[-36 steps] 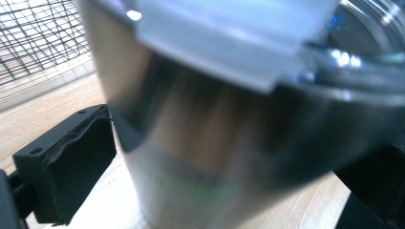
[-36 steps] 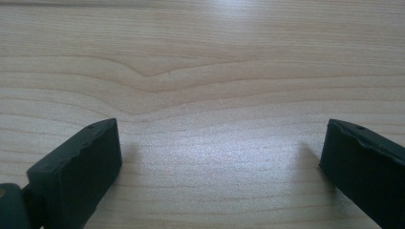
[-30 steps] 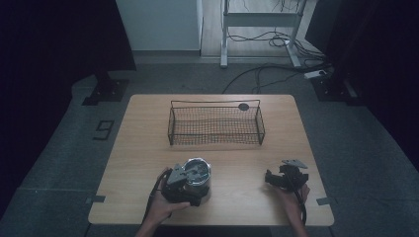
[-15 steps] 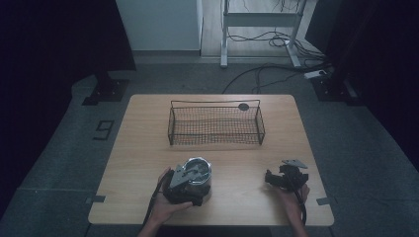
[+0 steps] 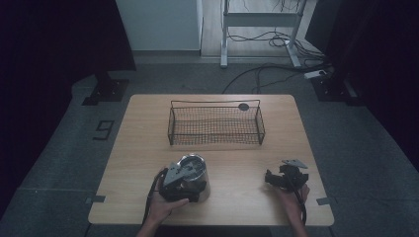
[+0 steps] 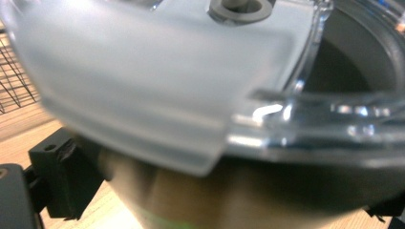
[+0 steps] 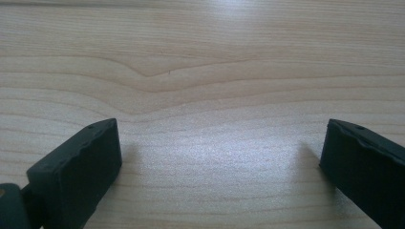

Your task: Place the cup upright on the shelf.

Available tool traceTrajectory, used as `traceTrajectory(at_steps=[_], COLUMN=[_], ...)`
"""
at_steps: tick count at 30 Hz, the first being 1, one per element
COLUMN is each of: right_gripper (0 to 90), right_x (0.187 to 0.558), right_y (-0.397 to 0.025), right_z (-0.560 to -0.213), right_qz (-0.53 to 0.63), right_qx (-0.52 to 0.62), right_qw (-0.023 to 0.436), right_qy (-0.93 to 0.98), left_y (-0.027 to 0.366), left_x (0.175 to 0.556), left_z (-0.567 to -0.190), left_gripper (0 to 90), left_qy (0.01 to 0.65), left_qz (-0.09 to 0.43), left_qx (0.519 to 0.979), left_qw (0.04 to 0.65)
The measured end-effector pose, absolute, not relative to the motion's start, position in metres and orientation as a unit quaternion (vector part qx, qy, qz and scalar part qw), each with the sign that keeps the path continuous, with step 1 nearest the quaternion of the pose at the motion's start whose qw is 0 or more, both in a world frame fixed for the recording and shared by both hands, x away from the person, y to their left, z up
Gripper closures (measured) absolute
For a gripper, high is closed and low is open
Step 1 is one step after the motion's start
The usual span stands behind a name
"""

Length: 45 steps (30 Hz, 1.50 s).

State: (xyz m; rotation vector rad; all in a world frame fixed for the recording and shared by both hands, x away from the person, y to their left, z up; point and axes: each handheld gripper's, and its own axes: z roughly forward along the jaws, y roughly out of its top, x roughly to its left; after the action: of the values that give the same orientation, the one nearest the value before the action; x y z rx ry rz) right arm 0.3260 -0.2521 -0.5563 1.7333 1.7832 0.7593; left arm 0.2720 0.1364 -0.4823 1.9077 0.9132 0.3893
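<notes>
Container: a round metal pot (image 6: 267, 191) with a dark inside, very close to the camera and blurred.
Lid: a clear plastic lid with a frosted flap (image 6: 157, 81) lies on its rim; a grey ring-shaped fitting (image 6: 237, 8) sits on top.
Jaws: the left black one stands just beside the pot's wall; the right shows at the lower corner.
Tabletop: pale wooden tabletop (image 6: 24, 129) at left.
Background: black wire mesh basket (image 6: 14, 76), far left.

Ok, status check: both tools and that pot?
Left tool around the lidded pot, grip unconfirmed. Right tool open, nothing in it, over bare table. Wire basket behind, path clear.
</notes>
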Motion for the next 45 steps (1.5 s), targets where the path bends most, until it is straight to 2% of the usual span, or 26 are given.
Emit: traceTrajectory(at_steps=[14,21,45], right_gripper=[0.8,1.4,1.7], right_x=[0.326,0.326,0.325], right_y=[-0.252,-0.252,-0.252], right_z=[-0.556,-0.556,-0.556], right_qz=[0.283,0.283,0.283], right_qx=[0.641,0.639,0.639], right_qw=[0.268,0.269,0.269], right_qy=[0.661,0.663,0.663], left_y=[0.149,0.155,0.157], left_x=[0.267,0.278,0.302], left_z=[-0.468,-0.462,-0.436], left_gripper=[3.7,3.8,3.8], left_qy=[0.387,0.41,0.421], left_qz=[0.181,0.178,0.177], left_qx=[0.763,0.752,0.741], left_qw=[0.485,0.485,0.493])
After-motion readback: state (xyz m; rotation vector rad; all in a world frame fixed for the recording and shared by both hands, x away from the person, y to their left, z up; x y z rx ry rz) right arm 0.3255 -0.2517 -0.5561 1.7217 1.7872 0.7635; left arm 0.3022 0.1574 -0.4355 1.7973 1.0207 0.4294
